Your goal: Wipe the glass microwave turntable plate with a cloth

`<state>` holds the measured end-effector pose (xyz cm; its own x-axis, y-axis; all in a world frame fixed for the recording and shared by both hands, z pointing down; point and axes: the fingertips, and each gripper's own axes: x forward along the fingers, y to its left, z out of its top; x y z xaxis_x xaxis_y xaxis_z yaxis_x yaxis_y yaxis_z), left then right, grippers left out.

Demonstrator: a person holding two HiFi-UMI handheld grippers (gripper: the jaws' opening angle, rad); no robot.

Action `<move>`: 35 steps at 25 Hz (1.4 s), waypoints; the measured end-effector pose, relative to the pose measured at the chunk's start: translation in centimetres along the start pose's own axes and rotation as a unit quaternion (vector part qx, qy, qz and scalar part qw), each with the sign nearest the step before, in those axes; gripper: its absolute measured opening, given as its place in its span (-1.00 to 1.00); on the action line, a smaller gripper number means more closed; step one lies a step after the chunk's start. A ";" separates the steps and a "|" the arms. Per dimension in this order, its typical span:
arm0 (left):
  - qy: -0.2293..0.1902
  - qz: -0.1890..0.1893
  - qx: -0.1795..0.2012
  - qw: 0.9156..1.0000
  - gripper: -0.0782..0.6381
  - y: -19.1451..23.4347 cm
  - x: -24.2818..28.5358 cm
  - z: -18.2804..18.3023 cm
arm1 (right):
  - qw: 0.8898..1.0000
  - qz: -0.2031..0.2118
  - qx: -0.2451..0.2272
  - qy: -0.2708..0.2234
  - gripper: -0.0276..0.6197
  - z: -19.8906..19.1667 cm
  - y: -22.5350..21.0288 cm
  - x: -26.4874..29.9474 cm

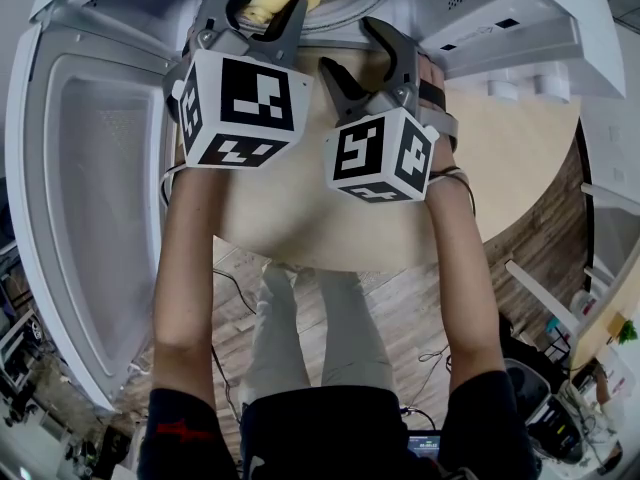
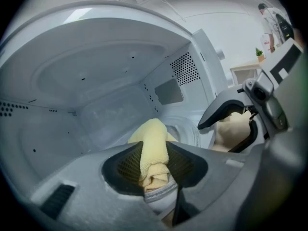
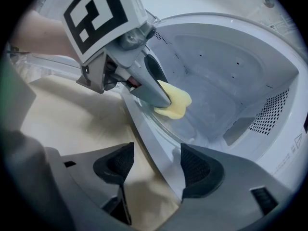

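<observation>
The left gripper [image 2: 154, 166] is clenched on a folded yellow cloth [image 2: 154, 146]: both dark ribbed pads press in on it, and its free end pokes forward toward 12 o'clock from the jaws. In the right gripper view that cloth end rests low inside the microwave [image 2: 96, 81], on the glass microwave turntable plate [image 3: 190, 126], which lies flat on the cavity floor with its clear rim curving just behind the front sill. The right gripper [image 3: 159, 165] is released, its jaws well apart and grasping nothing; the microwave's front sill runs between them, with the pad at 7 o'clock over the table and the pad at 5 o'clock toward the cavity, though whether either touches the sill cannot be told. In the head view the two grippers sit side by side near 12 o'clock, the left one reaching deeper into the opening and the right one just outside it at about 1 o'clock from the left's marker cube. The microwave door [image 1: 90, 198] hangs open at 9 o'clock. A perforated vent [image 2: 185, 69] shows on the cavity's side wall at 1 o'clock in the left gripper view. The pale wooden table [image 1: 300, 228] carries the microwave, and plank flooring [image 1: 400, 308] lies below it toward 5 o'clock.
</observation>
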<state>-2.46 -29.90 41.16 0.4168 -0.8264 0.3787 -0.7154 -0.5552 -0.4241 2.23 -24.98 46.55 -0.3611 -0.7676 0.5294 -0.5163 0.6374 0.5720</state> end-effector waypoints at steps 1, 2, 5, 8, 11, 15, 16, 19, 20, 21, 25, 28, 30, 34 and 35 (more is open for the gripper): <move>0.002 0.004 -0.003 1.000 -0.41 0.2 0.0 -0.1 | 1.000 0.000 0.000 0.000 -0.03 0.0 0.0 0.0; 0.004 0.008 -0.005 1.000 -0.41 0.4 -0.1 -0.2 | 1.000 0.000 0.000 0.000 -0.03 0.0 0.0 0.0; 0.008 0.019 -0.009 1.000 -0.41 0.8 -0.2 -0.5 | 1.000 0.000 0.000 0.000 -0.03 0.0 0.0 0.0; 0.014 0.037 -0.020 0.999 -0.41 1.6 -0.3 -1.0 | 1.000 0.000 -0.001 0.000 -0.03 0.0 0.0 0.0; 0.023 0.058 -0.033 0.998 -0.41 2.2 -0.5 -1.4 | 1.000 0.000 -0.001 0.000 -0.03 0.0 0.0 0.0; 0.031 0.075 -0.040 0.996 -0.41 3.0 -0.8 -1.9 | 1.000 0.000 0.000 0.000 -0.03 0.0 0.0 0.0; 0.032 0.079 -0.043 0.995 -0.41 3.2 -0.8 -2.0 | 1.000 0.000 0.000 0.000 -0.03 -0.1 0.0 0.0; 0.037 0.089 -0.052 0.994 -0.41 3.6 -1.0 -2.4 | 1.000 0.000 0.000 0.000 -0.03 -0.1 0.0 0.0; 0.038 0.094 -0.055 0.993 -0.41 3.8 -1.1 -2.4 | 1.000 0.000 -0.001 0.000 -0.03 -0.1 0.0 0.0; 0.039 0.097 -0.056 0.993 -0.41 3.8 -1.1 -2.4 | 1.000 0.000 -0.001 0.000 -0.03 0.0 -0.1 0.0; 0.042 0.104 -0.061 0.992 -0.41 4.0 -1.3 -2.5 | 1.000 -0.001 -0.001 0.000 -0.03 0.0 -0.1 0.0; 0.044 0.109 -0.067 0.991 -0.41 4.1 -1.4 -2.7 | 1.000 0.000 0.000 0.000 -0.03 0.0 0.0 0.0; 0.045 0.110 -0.070 0.990 -0.41 4.1 -1.4 -2.8 | 1.000 0.000 0.000 0.000 -0.03 0.0 0.0 0.0; 0.046 0.106 -0.073 0.991 -0.41 4.1 -1.3 -2.7 | 1.000 -0.001 -0.001 0.000 -0.03 0.0 -0.1 0.0; 0.046 0.105 -0.072 0.991 -0.41 4.1 -1.2 -2.7 | 1.000 -0.001 -0.001 0.000 -0.03 0.0 -0.1 0.0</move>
<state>-7.42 -30.88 41.18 0.2029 -0.9065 0.3703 -0.8566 -0.3476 -0.3813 2.29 -24.98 46.49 -0.3597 -0.7687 0.5288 -0.5159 0.6361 0.5738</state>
